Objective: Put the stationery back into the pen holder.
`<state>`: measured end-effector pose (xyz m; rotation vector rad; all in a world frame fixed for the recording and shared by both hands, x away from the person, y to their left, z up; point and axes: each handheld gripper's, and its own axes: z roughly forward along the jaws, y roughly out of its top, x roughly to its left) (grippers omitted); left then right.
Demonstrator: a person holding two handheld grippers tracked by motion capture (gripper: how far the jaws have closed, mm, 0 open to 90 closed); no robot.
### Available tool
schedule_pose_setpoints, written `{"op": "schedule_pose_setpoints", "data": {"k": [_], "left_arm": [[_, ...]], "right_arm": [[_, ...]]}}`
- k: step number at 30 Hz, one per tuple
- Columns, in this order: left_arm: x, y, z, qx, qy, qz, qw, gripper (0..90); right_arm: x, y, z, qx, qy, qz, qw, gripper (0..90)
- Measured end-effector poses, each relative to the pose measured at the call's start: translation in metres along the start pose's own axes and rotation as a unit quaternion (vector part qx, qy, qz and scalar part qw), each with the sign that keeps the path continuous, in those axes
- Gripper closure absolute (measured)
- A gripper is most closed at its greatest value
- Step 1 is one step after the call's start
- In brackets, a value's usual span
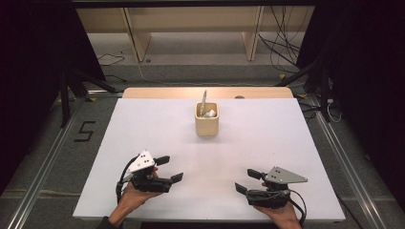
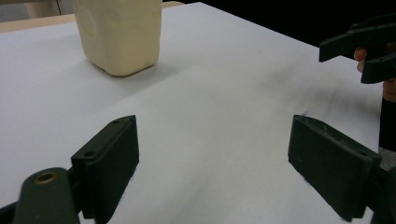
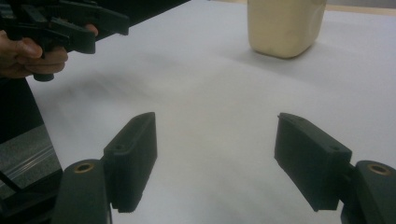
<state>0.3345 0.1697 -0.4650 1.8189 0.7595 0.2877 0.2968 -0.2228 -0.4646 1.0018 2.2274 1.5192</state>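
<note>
Seeing a cream cup upper centre, bare worktop around; my left hand-held gripper and right hand-held gripper gape empty.

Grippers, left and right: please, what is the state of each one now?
Left gripper: open, holding nothing, above the white table.
Right gripper: open, holding nothing, well short of the cream cup.

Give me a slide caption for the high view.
Two open grippers, left gripper and right gripper, face a cream cup.
</note>
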Motion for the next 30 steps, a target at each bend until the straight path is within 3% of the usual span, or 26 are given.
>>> {"op": "schedule_pose_setpoints", "data": {"k": [9, 13, 30], "left_arm": [[-0.0015, -0.0091, -0.0028, 0.008, -0.001, -0.012, 0.9999, 15.8], [0.0007, -0.0092, -0.0039, 0.000, -0.002, -0.021, 0.9998, 15.8], [0.0000, -0.0091, -0.0018, 0.000, -0.003, -0.017, 0.9998, 15.8]], "right_arm": [[-0.0038, -0.0020, -0.0006, 0.001, -0.008, 0.005, 1.0000, 30.4], [-0.0041, -0.0020, -0.0005, -0.001, -0.008, 0.004, 1.0000, 30.4], [-0.0039, -0.0019, -0.0004, 0.000, -0.008, 0.006, 1.0000, 30.4]]}}
